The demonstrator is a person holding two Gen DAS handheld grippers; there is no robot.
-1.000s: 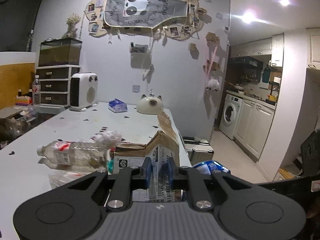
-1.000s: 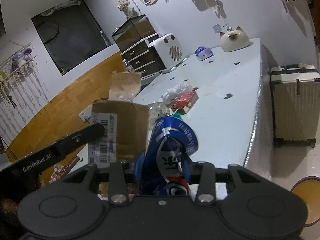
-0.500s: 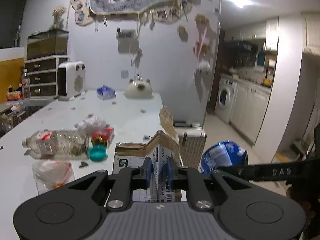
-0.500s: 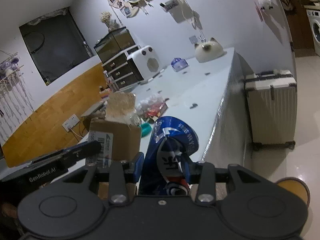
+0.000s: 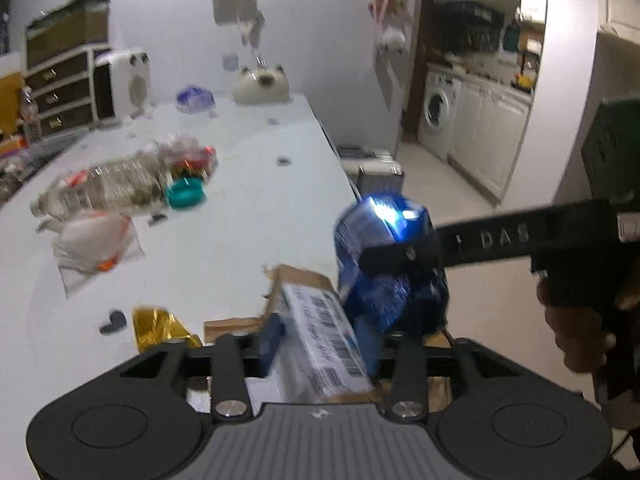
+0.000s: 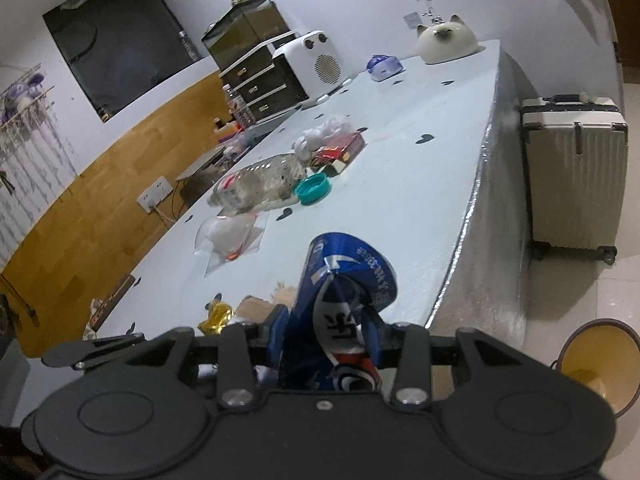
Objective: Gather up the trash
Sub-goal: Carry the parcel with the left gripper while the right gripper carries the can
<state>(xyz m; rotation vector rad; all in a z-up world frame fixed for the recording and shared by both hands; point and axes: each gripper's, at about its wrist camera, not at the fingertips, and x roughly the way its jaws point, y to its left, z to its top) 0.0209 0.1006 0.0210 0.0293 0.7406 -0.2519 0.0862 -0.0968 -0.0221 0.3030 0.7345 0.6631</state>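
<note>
My left gripper point(image 5: 316, 344) has opened wide; the cardboard box point(image 5: 320, 340) with a barcode label lies tilted between its spread fingers, blurred. My right gripper point(image 6: 326, 332) is shut on a crushed blue can point(image 6: 340, 308), which also shows in the left wrist view point(image 5: 388, 256) just right of the box. Both hang past the table's near right edge. On the white table point(image 5: 248, 216) lie a clear plastic bottle point(image 5: 104, 192), a teal cap point(image 5: 184, 196), a clear bag point(image 5: 92, 248), a red wrapper point(image 6: 340, 148) and a gold foil wrapper point(image 5: 160, 328).
An orange bin point(image 6: 600, 360) stands on the floor at the lower right. A white suitcase point(image 6: 572, 168) stands by the table's side. A white heater point(image 6: 312, 68), a cat-shaped ornament point(image 6: 446, 40) and a drawer unit point(image 6: 256, 80) sit at the far end.
My left gripper has opened and the cardboard box has tipped over between its fingers. Both grippers have drawn back from the table and tilted down. The right still holds the can.
</note>
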